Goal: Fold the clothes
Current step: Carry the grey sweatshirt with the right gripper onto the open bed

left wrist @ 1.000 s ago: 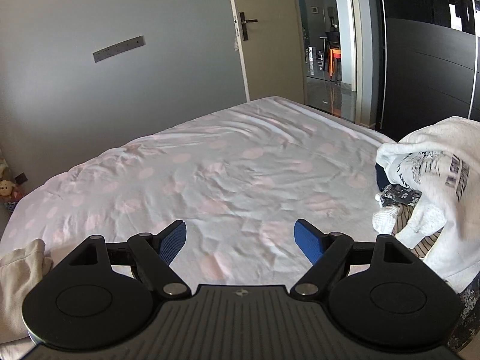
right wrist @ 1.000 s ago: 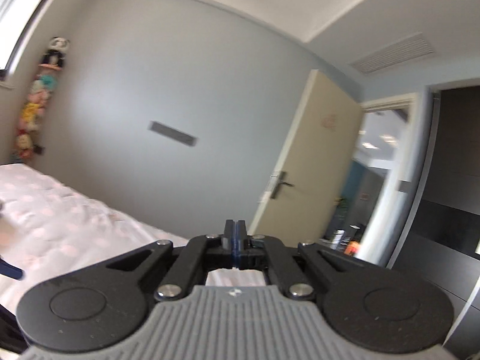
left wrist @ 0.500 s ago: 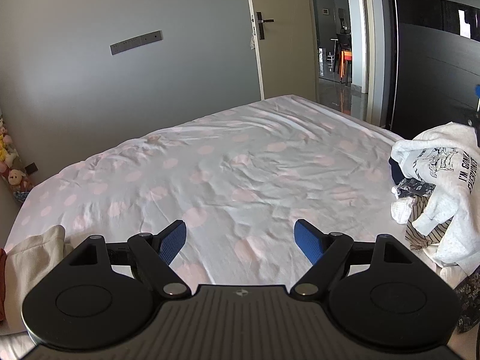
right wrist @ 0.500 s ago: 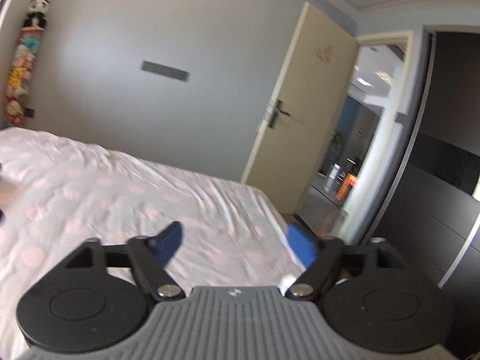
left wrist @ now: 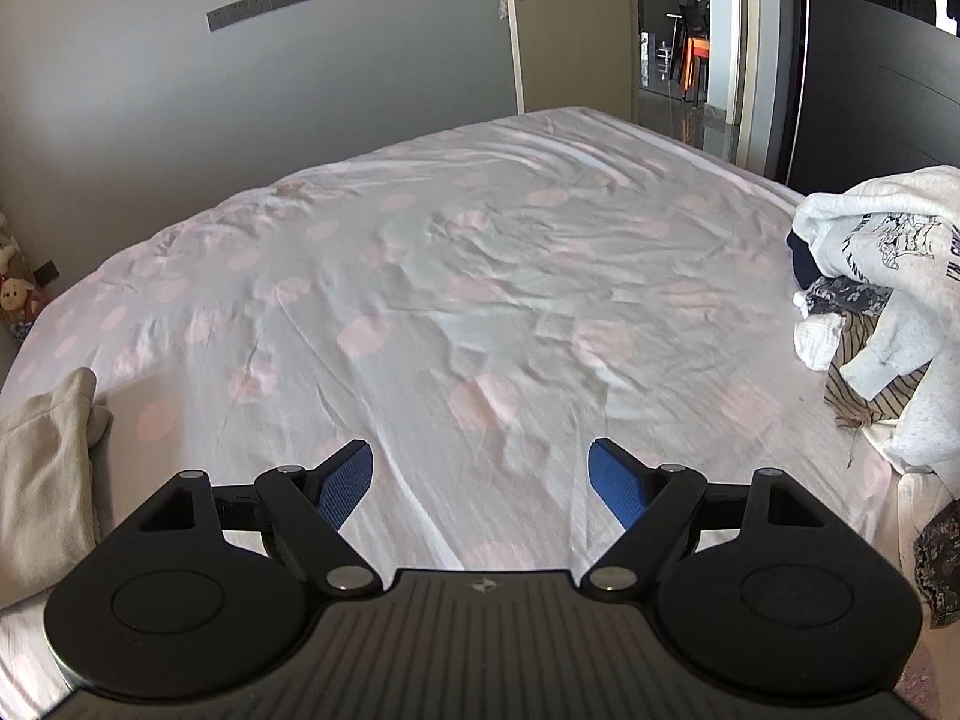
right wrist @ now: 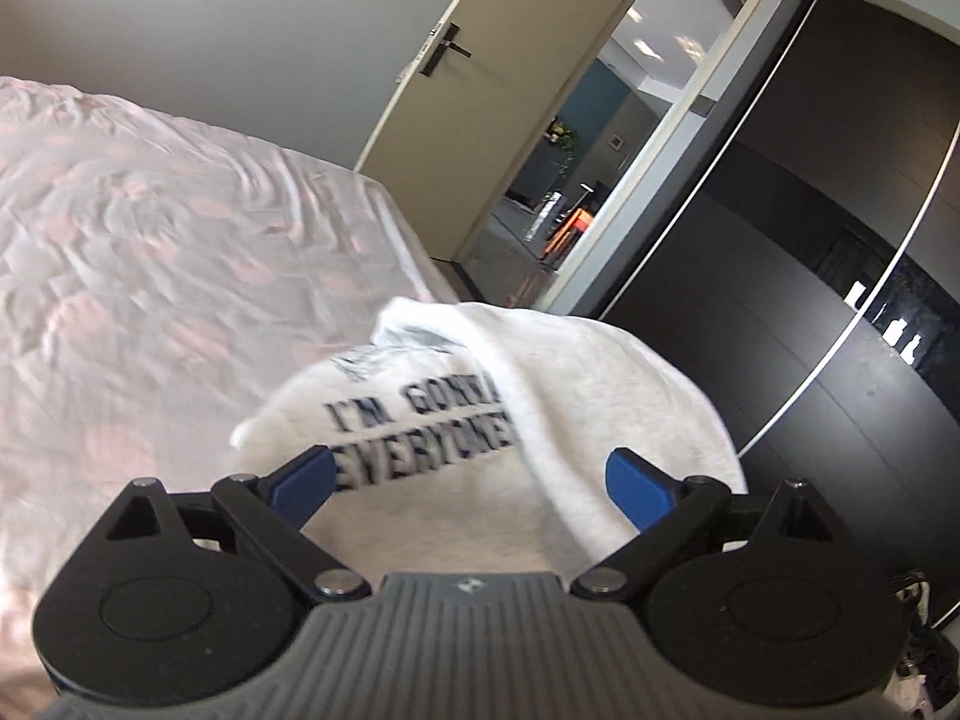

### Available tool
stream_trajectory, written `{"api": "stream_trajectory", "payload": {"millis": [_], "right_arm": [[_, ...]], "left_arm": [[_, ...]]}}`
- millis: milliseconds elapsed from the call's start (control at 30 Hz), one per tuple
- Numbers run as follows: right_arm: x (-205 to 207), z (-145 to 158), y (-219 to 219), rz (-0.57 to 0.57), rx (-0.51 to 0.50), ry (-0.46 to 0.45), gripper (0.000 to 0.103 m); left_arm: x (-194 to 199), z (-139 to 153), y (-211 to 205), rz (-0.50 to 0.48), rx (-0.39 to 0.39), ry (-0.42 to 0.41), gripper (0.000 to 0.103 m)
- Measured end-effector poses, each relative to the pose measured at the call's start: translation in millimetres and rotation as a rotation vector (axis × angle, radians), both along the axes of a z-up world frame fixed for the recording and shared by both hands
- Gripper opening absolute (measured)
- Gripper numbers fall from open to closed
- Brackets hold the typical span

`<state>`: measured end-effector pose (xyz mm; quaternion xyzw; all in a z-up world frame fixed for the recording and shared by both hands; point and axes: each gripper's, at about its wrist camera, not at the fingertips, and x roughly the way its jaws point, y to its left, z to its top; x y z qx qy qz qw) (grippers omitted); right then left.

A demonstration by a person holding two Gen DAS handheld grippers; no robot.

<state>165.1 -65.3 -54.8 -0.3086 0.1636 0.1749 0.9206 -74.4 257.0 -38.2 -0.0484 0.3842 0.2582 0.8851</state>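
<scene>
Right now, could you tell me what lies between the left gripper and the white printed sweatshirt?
Only bare, wrinkled pink-dotted bedsheet separates the left gripper from the white printed sweatshirt, per the left wrist view.

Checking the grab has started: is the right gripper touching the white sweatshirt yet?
Cannot tell. In the right wrist view the right gripper is open with the white sweatshirt between its fingers, but neither contact nor gap shows plainly.

Two cameras, each looking out over its own gripper at the bed.

The left wrist camera sits just behind the left gripper and looks across the bed to the far wall. The right wrist camera sits behind the right gripper, very near the white sweatshirt, a bit blurry there. Both views share the bed, the sweatshirt and the door.
</scene>
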Motion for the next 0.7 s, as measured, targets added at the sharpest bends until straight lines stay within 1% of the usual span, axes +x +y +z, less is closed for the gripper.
{"api": "stream_trajectory", "payload": {"millis": [100, 200, 233, 300, 367, 400, 433, 467, 500, 533, 600, 700], "right_arm": [[24.7, -0.2, -17.5, -0.050, -0.013, -0.026, 0.096], [54.4, -1.4, -28.9, -0.092, -0.010, -0.030, 0.095], [61.6, -4.4, -28.0, -0.091, -0.012, -0.021, 0.091], [76.1, -11.4, -24.1, -0.091, -0.013, 0.006, 0.088], [87.5, -20.6, -16.5, -0.097, -0.017, 0.020, 0.080], [92.2, -24.6, -13.1, -0.107, -0.030, 0.009, 0.061], [96.5, -27.0, -10.1, -0.122, -0.046, -0.005, 0.038], [99.4, -21.4, -8.4, -0.136, -0.035, -0.017, 0.027], [102.3, -15.9, -6.7, -0.149, -0.024, -0.029, 0.012], [105.2, -10.4, -5.0, -0.162, -0.013, -0.041, 0.008], [110.8, 0.9, -1.7, -0.188, 0.010, -0.066, 0.007], [101.3, 40.1, 1.9, -0.164, 0.095, -0.134, 0.006]], "left_arm": [[4.7, -13.5, 5.2, 0.023, -0.006, 0.030, 0.079], [11.5, -23.2, 7.1, 0.023, -0.021, 0.056, 0.079], [13.8, -26.4, 7.8, 0.022, -0.025, 0.065, 0.079], [18.4, -32.9, 9.1, 0.022, -0.035, 0.082, 0.079], [22.9, -39.3, 10.3, 0.021, -0.045, 0.099, 0.079], [24.7, -42.1, 10.9, 0.022, -0.049, 0.107, 0.079], [24.7, -42.9, 11.3, 0.025, -0.049, 0.111, 0.079], [24.0, -42.9, 12.3, 0.031, -0.049, 0.113, 0.079], [21.8, -42.2, 14.4, 0.040, -0.050, 0.113, 0.079], [19.5, -41.3, 16.7, 0.051, -0.051, 0.111, 0.079], [15.6, -38.7, 21.4, 0.073, -0.055, 0.103, 0.079], [8.1, -33.1, 24.9, 0.092, -0.054, 0.089, 0.079]]}}
